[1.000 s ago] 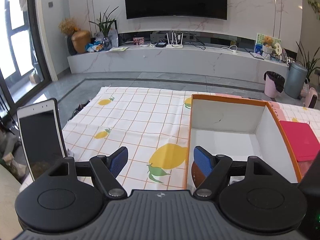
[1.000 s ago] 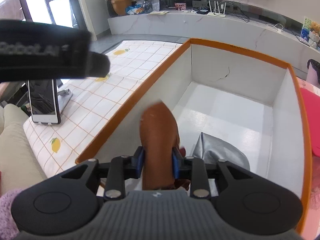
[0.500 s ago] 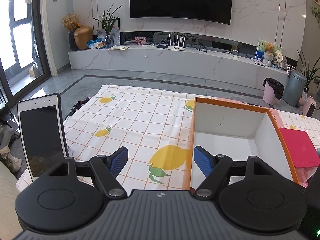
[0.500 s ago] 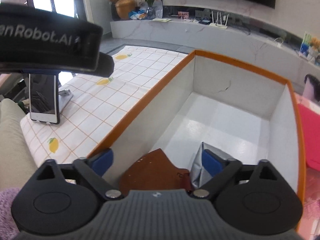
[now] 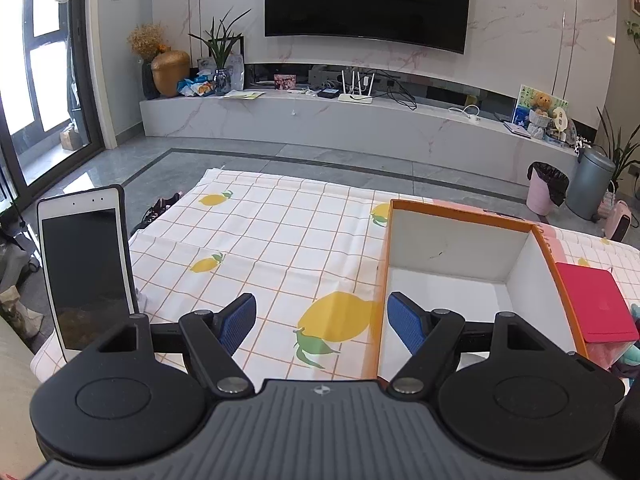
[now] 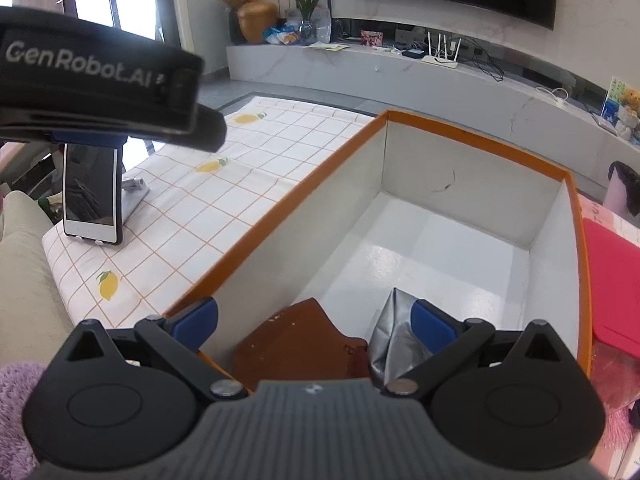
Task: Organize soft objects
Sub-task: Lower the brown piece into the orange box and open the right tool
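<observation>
An orange-rimmed white box (image 6: 472, 184) stands on the lemon-print tablecloth (image 5: 280, 240). A brown soft piece (image 6: 296, 348) lies loose on the box floor at its near end. A grey silvery soft piece (image 6: 386, 344) stands beside it. My right gripper (image 6: 312, 314) hangs just above them with its jaws opening wide; the brown piece is below and between the pads, untouched. My left gripper (image 5: 322, 316) is open and empty over the cloth, its right pad (image 5: 404, 320) in front of the box's left wall (image 5: 382, 280).
A phone on a stand (image 5: 86, 276) is at the table's left edge. A flat red item (image 5: 596, 304) lies right of the box. The left gripper's body (image 6: 100, 92) crosses the right wrist view's upper left. Purple fluff (image 6: 16, 400) and pink fluff (image 6: 612, 420) sit in the lower corners.
My right jaws went from shut on the upright brown piece to wide apart; the piece dropped and lies flat in the box. The left gripper kept still.
</observation>
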The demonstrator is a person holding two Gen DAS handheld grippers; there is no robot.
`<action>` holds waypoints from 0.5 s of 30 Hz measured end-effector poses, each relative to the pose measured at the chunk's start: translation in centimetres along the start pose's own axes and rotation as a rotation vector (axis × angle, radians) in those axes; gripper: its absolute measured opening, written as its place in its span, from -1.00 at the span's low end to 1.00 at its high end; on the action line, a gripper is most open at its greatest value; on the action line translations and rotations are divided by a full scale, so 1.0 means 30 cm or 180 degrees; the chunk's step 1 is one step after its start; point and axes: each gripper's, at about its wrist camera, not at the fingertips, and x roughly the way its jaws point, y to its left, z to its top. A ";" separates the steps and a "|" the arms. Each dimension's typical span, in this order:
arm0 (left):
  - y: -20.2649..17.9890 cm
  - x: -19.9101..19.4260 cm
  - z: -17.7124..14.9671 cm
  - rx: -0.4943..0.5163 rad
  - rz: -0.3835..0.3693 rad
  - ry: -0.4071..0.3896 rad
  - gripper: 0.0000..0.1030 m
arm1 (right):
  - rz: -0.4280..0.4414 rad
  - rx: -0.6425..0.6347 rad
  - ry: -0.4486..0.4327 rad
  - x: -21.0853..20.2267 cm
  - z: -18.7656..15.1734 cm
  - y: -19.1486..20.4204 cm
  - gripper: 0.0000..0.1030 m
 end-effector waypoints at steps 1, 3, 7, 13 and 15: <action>0.000 0.000 -0.001 -0.0010 0.0004 -0.0002 0.71 | -0.0002 0.0002 -0.0004 -0.003 -0.001 -0.002 0.95; 0.003 0.002 -0.001 -0.0023 0.0018 0.0000 0.71 | -0.0020 -0.0003 -0.0024 -0.012 -0.003 -0.004 0.95; -0.003 0.004 -0.003 0.0002 0.0052 0.0001 0.71 | -0.0005 0.0006 -0.0063 -0.033 0.003 -0.009 0.95; -0.015 -0.014 0.005 -0.0072 0.0030 -0.0035 0.71 | -0.0042 -0.0013 -0.0057 -0.060 0.014 -0.024 0.95; -0.030 -0.033 0.013 -0.0052 -0.0012 -0.0075 0.71 | -0.0042 -0.0040 -0.0088 -0.080 0.018 -0.031 0.95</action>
